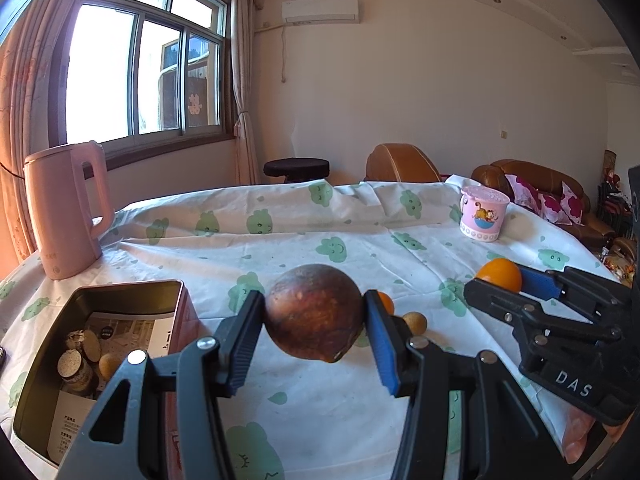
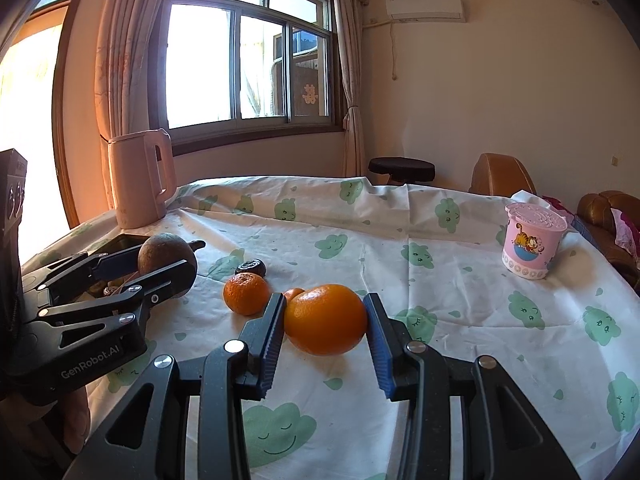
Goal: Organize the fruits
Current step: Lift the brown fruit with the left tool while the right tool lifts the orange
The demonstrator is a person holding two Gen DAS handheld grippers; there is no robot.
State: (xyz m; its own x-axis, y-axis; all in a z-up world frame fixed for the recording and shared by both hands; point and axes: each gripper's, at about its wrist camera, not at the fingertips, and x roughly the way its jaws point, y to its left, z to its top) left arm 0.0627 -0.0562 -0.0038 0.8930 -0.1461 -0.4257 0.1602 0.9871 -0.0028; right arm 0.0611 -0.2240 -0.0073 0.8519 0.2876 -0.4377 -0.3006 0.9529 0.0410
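Note:
My left gripper (image 1: 314, 314) is shut on a brown round fruit (image 1: 314, 312) and holds it above the tablecloth, right of an open metal tin (image 1: 176, 304). My right gripper (image 2: 325, 320) is shut on a large orange (image 2: 326, 319), just above the cloth. In the left wrist view the right gripper (image 1: 500, 280) and the orange (image 1: 500, 274) show at right. In the right wrist view the left gripper (image 2: 168, 260) with the brown fruit (image 2: 166, 254) shows at left. A mandarin (image 2: 246, 293), a smaller orange fruit (image 2: 293, 293) and a dark object (image 2: 251, 267) lie on the cloth.
A pink kettle (image 1: 66, 212) stands at the back left. A pink cartoon cup (image 1: 482, 212) stands at the back right. The tin holds a booklet and several small items. A small tan ball (image 1: 416, 322) lies behind my left gripper's right finger. Sofa and stool stand beyond the table.

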